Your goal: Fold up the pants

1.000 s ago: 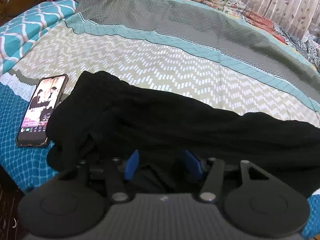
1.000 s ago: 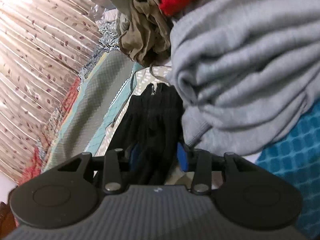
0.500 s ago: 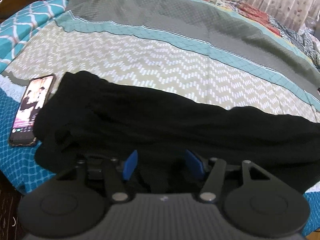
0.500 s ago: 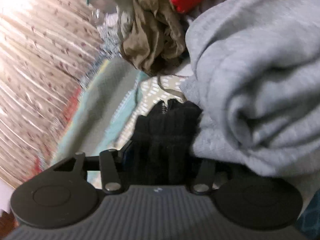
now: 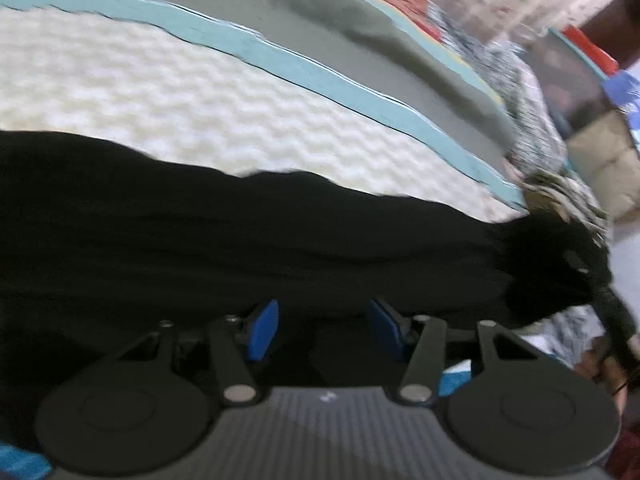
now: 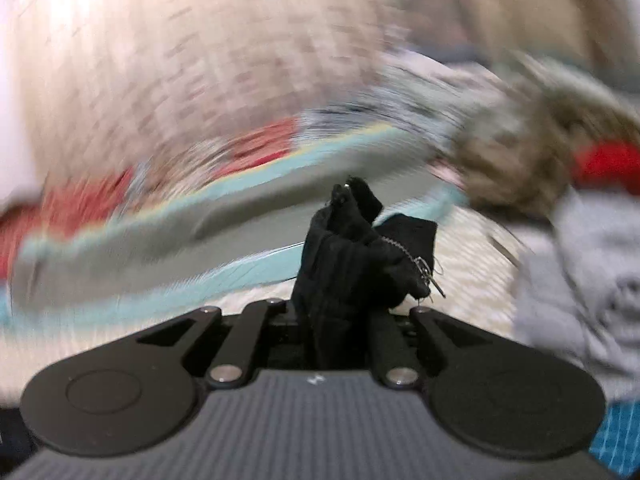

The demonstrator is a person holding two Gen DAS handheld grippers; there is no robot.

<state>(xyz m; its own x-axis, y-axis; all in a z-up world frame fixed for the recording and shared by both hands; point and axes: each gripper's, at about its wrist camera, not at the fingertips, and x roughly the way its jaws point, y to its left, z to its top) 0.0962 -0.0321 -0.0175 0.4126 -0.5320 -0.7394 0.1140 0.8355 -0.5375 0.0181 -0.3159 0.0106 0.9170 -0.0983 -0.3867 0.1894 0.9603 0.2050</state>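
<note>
The black pants (image 5: 248, 236) lie stretched across the patterned bedspread (image 5: 160, 92), reaching from the left edge to the right of the left wrist view. My left gripper (image 5: 324, 330) is open, its blue pads (image 5: 262, 330) apart just over the near edge of the fabric. My right gripper (image 6: 340, 304) is shut on a bunched end of the pants (image 6: 352, 252), lifted off the bed, with a small zip (image 6: 424, 266) hanging at its side. The right view is blurred by motion.
A pile of clothes sits at the right of the bed: a grey garment (image 6: 580, 292), an olive one (image 6: 516, 160) and a red one (image 6: 604, 164). A curtain (image 6: 180, 60) hangs behind the bed. Boxes (image 5: 600, 160) stand at the far right.
My right gripper has closed on the pants end and lifted it away from the grey pile, swinging fast. My left gripper has shifted right along the pants; the phone has left its view.
</note>
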